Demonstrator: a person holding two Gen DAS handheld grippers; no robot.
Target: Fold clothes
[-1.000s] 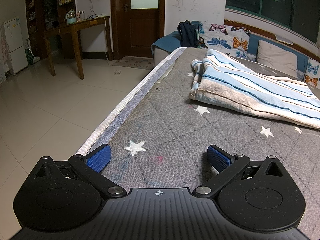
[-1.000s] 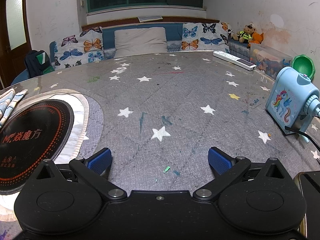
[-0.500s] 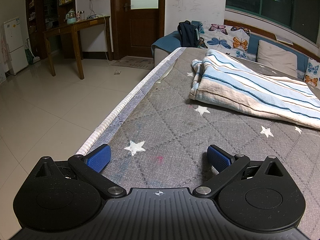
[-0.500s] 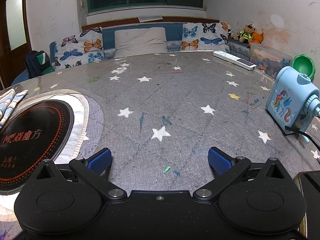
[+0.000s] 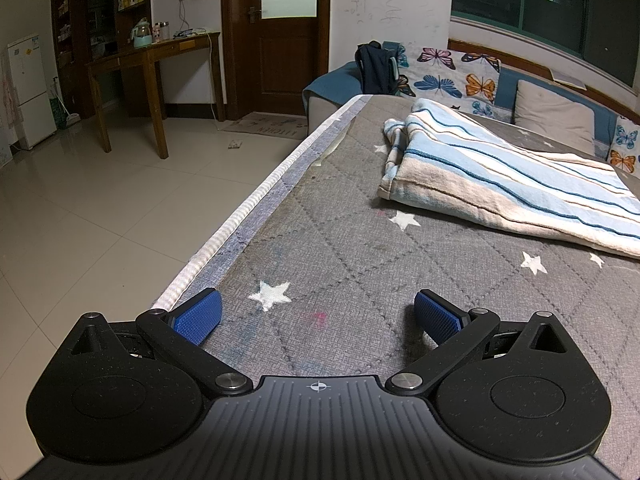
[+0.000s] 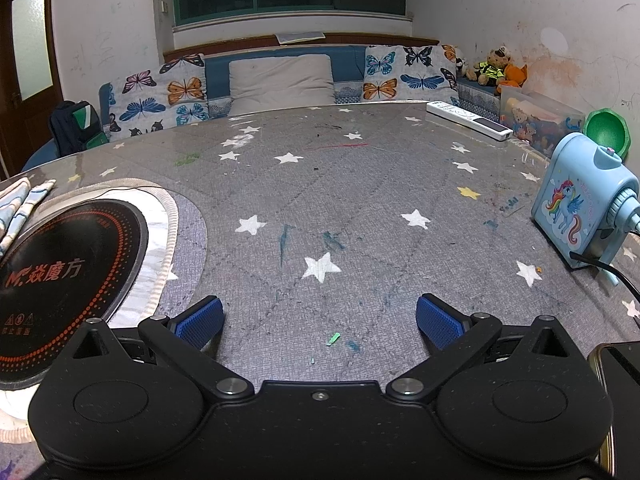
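Observation:
A blue, white and beige striped cloth (image 5: pixel 500 176) lies bunched on the grey star-patterned table cover (image 5: pixel 340 248), ahead and to the right of my left gripper (image 5: pixel 318 314). That gripper rests low near the table's left edge, open, with nothing between its blue pads. In the right wrist view only a corner of the striped cloth (image 6: pixel 18 208) shows at the far left. My right gripper (image 6: pixel 320 318) sits open over bare table cover (image 6: pixel 320 200), well apart from the cloth.
A round black induction hob (image 6: pixel 60 276) is set into the table at the left. A blue unicorn sharpener (image 6: pixel 580 216) with a cable, a white remote (image 6: pixel 468 120) and a phone corner (image 6: pixel 616 364) lie at the right. Butterfly cushions (image 6: pixel 160 96) line the bench behind.

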